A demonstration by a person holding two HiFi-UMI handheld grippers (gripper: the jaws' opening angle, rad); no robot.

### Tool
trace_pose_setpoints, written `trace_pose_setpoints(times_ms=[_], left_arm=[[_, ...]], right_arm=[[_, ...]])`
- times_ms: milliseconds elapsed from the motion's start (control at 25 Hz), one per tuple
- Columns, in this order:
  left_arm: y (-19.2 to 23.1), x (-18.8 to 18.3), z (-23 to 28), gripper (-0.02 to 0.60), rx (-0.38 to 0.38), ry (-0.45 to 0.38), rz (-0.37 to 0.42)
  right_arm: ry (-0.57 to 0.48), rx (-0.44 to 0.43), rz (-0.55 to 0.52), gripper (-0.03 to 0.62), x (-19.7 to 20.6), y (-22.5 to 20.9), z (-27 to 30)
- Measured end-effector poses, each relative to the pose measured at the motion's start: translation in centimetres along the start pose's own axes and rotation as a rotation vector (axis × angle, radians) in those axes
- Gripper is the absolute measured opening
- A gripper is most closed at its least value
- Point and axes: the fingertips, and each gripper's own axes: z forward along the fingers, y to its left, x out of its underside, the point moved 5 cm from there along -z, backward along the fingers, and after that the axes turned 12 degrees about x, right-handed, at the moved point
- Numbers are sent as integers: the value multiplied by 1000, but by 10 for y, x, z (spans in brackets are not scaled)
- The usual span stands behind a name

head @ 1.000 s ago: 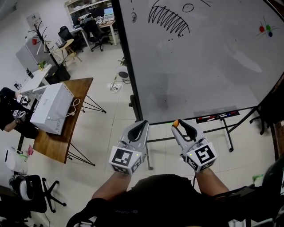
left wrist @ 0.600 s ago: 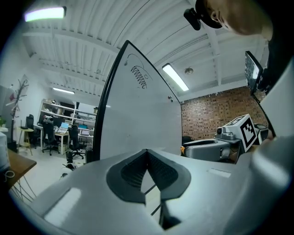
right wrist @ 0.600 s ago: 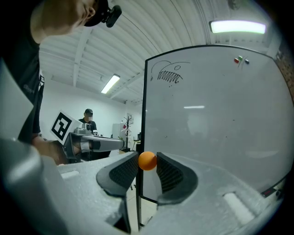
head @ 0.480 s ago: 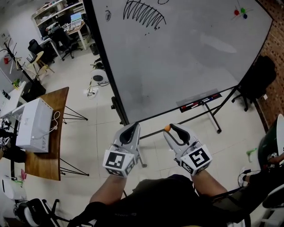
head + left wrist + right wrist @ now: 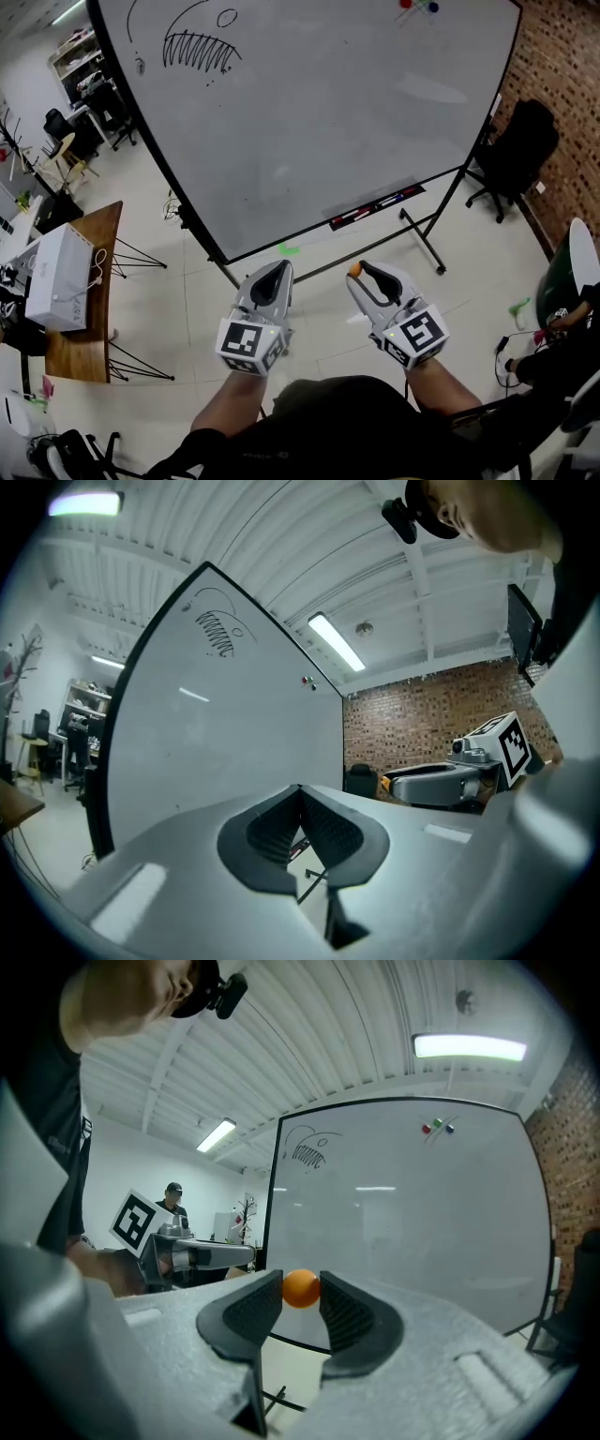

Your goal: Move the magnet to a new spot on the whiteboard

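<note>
Before you, the whiteboard (image 5: pixel 309 122) carries a small cluster of coloured magnets (image 5: pixel 437 1128) near its top right corner (markers (image 5: pixel 392 199) lie in its tray (image 5: pixel 334 224)) and stands on the tiled floor (image 5: pixel 187 309).

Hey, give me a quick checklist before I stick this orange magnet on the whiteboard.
1. Orange magnet clamped between the right gripper jaws: ok.
2. Left gripper empty, jaws together: ok.
3. Bare patch on the whiteboard ahead: ok.
4. Bare patch apart from the coloured magnets and the drawing: ok.
5. Magnet at the board surface: not ok, it looks well short.
</note>
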Motion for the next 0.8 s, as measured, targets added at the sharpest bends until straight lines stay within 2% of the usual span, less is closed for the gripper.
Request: trace_pose_setpoints(times_ms=[240, 400, 640, 800], left_arm=[[-96, 15, 59, 17, 66, 20, -5], [-141, 25, 91, 17, 95, 43, -5], [-179, 32, 128, 17, 131, 78, 29], [-176, 31, 145, 17, 128, 108, 43]], right_arm=[[5, 66, 10, 107, 13, -76, -85], [9, 102, 31, 108, 24, -115, -126], [11, 132, 76, 107, 35, -156, -149], [-26, 133, 83, 109, 24, -176, -142]])
